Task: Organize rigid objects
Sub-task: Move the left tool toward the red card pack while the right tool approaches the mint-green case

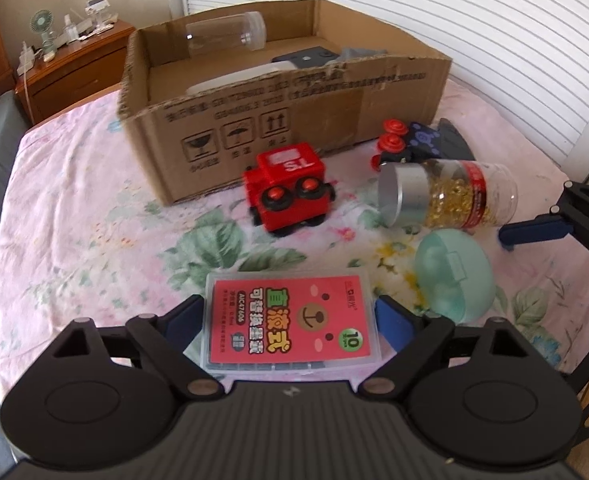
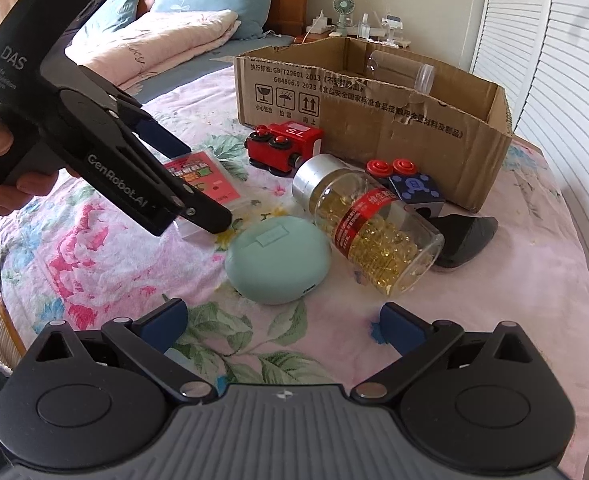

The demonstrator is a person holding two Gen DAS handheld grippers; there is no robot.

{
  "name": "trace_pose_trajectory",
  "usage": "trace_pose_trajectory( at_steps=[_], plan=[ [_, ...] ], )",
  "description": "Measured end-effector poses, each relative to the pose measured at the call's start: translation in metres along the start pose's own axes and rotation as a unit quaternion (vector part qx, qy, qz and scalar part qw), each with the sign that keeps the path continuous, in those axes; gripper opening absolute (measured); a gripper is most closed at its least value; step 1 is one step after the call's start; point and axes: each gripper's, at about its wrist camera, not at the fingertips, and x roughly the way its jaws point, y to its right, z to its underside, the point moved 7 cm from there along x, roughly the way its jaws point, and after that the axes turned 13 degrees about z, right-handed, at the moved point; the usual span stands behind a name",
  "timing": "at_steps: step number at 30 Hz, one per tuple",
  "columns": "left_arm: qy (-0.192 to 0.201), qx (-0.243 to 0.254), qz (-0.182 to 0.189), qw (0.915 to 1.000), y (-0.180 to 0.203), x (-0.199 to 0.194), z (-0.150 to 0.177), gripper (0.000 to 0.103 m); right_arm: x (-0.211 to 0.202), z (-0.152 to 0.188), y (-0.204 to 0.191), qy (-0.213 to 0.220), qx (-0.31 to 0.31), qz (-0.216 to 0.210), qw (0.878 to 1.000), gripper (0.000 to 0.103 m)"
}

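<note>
Straddling the clear refill case (image 1: 292,322) with its red label, your left gripper (image 1: 292,320) has its jaws on either side of it, though whether they press it yet cannot be told; the case lies flat on the floral bed sheet (image 1: 94,220); your right gripper (image 2: 282,326) hovers with jaws released before the mint round case (image 2: 278,262); the cardboard box (image 2: 394,128) stands behind.

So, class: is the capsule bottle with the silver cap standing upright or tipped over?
Tipped over. The capsule bottle lies on its side on the bedspread, silver cap pointing sideways.
</note>
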Motion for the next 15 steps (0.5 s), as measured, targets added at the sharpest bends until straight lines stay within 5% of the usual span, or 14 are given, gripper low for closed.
trace_pose_trajectory(
  at_steps=[15],
  plan=[
    [0.004, -0.008, -0.005, 1.0000, -0.014, -0.011, 0.010, 0.091, -0.002, -0.012, -0.052, -0.004, -0.093, -0.080, 0.992, 0.103]
  ],
)
